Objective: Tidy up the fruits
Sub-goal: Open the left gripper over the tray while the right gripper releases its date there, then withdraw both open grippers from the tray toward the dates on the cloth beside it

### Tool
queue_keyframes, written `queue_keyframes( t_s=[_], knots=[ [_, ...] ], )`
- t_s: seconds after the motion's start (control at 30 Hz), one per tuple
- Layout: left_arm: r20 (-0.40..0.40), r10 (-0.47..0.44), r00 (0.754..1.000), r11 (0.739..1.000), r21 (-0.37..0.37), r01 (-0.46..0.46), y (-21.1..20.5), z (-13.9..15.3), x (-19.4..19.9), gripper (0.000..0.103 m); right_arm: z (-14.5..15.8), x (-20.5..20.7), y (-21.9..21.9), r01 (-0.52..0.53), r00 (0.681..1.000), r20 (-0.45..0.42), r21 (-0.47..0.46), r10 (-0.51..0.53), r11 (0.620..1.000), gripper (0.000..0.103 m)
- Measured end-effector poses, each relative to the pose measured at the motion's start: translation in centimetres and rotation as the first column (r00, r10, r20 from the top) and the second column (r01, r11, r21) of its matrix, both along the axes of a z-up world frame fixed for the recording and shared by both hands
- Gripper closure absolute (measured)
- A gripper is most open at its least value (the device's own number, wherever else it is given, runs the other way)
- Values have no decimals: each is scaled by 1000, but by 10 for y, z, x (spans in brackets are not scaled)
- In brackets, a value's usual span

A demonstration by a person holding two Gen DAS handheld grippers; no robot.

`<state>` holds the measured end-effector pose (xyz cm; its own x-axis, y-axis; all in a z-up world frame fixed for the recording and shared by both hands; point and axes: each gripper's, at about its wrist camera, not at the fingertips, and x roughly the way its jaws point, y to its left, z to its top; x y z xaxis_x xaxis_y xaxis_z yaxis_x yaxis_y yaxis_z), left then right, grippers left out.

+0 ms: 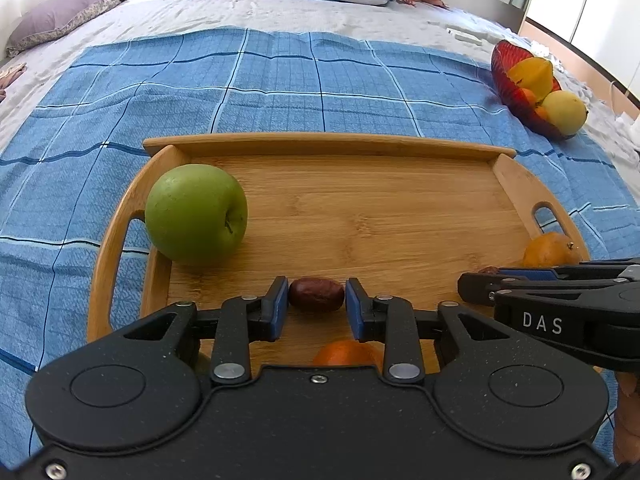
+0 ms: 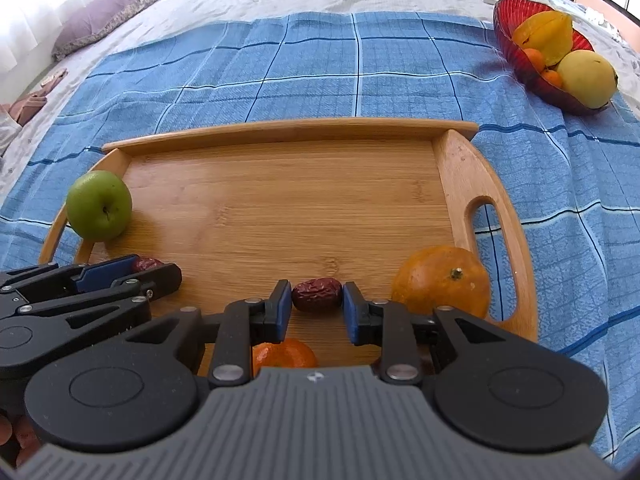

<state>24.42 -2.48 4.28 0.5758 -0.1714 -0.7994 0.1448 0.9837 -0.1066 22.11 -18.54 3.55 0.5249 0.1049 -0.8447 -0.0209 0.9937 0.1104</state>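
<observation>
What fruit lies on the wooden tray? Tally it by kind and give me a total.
Green apple: 1
Red dates: 2
Oranges: 2
Total: 5

One tray [image 2: 456,200] — on it one green apple [image 2: 99,205], two dates [image 2: 317,295] [image 1: 317,295], two oranges [image 2: 442,280] [image 2: 285,354]. One red bowl [image 2: 516,58] of several fruits.

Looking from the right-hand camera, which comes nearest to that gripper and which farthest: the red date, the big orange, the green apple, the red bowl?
1. Red date, between the fingers.
2. Big orange, just right.
3. Green apple, tray's left edge.
4. Red bowl, far right, off the tray.
</observation>
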Motion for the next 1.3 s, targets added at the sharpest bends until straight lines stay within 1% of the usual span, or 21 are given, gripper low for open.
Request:
queue_keyframes(
  t_s=[0.03,0.07,0.1,0.13,0.2,0.33,0.4,0.6,0.77,0.9,1.13,1.3],
  knots=[
    [0,1,1000,1000,-6,-1,1,0,0,65,1,-1,-1,-2,1000,5,7,2,1000,57],
    [0,3,1000,1000,-11,-3,1,1,-1,61,1,-2,-1,-5,1000,11,12,5,1000,57],
    [1,4,1000,1000,-16,-4,2,1,-2,60,3,-4,-1,-8,1000,20,17,8,1000,57],
    [2,2,1000,1000,-22,-2,3,2,-3,59,5,-6,-1,-12,999,31,20,11,1000,52],
    [7,0,1000,1000,-30,1,4,4,-6,52,9,-9,-2,-18,999,52,20,17,1000,50],
    [23,-7,1000,999,-45,8,7,8,-14,44,19,-18,-3,-31,995,95,4,31,1000,42],
    [35,-8,999,999,-50,9,9,10,-19,36,24,-23,-5,-36,992,120,-4,36,999,39],
    [95,-13,995,999,-49,18,13,21,-37,23,35,-42,-13,-48,983,181,31,42,998,29],
    [134,-22,991,998,-56,30,16,29,-51,16,39,-59,-18,-60,974,223,63,45,996,22],
    [167,-27,986,998,-59,37,17,34,-64,12,44,-73,-22,-65,960,276,71,43,995,17],
    [221,-54,974,996,-59,69,16,39,-92,10,46,-101,-28,-76,929,367,71,45,995,13],
    [248,-64,967,995,-62,82,16,39,-111,9,42,-118,-34,-69,913,407,70,34,995,12]
  ],
)
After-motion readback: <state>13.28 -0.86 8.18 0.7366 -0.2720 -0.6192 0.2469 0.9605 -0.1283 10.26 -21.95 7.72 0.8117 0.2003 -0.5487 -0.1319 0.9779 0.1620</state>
